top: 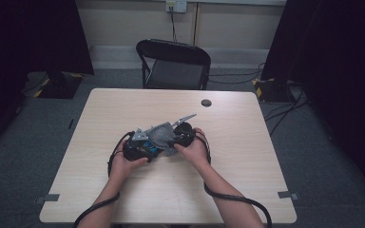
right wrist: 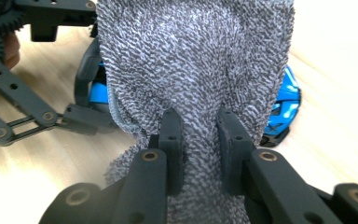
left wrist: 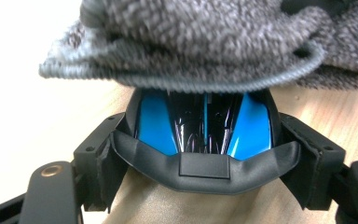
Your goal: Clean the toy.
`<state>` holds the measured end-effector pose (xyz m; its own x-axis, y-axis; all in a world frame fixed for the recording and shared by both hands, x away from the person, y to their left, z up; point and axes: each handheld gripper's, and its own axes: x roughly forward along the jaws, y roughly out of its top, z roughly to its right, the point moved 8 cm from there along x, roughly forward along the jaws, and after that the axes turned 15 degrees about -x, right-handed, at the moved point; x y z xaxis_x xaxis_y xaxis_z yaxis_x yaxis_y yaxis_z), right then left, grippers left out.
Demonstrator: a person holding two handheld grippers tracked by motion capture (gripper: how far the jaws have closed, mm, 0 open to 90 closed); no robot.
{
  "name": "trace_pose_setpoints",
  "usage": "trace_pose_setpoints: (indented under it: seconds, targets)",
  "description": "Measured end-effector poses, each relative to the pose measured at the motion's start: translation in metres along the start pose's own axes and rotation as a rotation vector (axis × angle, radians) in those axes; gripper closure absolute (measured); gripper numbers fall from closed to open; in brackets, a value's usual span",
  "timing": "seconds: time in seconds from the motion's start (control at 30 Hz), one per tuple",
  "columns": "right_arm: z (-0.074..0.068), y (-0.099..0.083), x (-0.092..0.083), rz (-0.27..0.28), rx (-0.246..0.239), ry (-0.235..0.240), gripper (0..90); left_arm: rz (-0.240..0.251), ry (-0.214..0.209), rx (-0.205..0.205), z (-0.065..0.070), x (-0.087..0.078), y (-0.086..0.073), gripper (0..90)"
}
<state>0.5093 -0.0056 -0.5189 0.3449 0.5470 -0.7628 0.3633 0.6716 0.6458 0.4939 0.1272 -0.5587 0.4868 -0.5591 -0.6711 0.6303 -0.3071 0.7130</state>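
Note:
A blue and black toy car (left wrist: 204, 122) sits low over the wooden table (top: 123, 190), and my left gripper (left wrist: 205, 156) is shut on it, a pad against each flank. A grey terry cloth (right wrist: 191, 60) is draped over the car's top. My right gripper (right wrist: 199, 122) is shut on a bunched fold of that cloth. In the high view both grippers meet at the table's middle, left gripper (top: 139, 148) and right gripper (top: 184, 135), with the cloth (top: 161, 135) between them. The right gripper view has the car's blue side (right wrist: 289, 93) peeking out past the cloth.
A small dark round disc (top: 206, 102) lies on the table toward its far edge. A black folding chair (top: 173, 61) stands beyond the table. Cables trail from both grippers off the near edge. Dark curtains flank the room.

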Motion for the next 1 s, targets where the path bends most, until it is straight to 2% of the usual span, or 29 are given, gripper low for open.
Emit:
trace_pose_setpoints:
  seconds: [0.6, 1.0]
  targets:
    - [0.02, 0.001, 0.001, -0.013, 0.048, -0.029, 74.7, 0.002, 0.001, -0.003, 0.0, 0.0, 0.0, 24.3]
    - [0.029, -0.003, 0.0, -0.018, 0.072, -0.048, 74.8, 0.0, -0.001, -0.003, 0.0, 0.0, 0.0, 24.3]
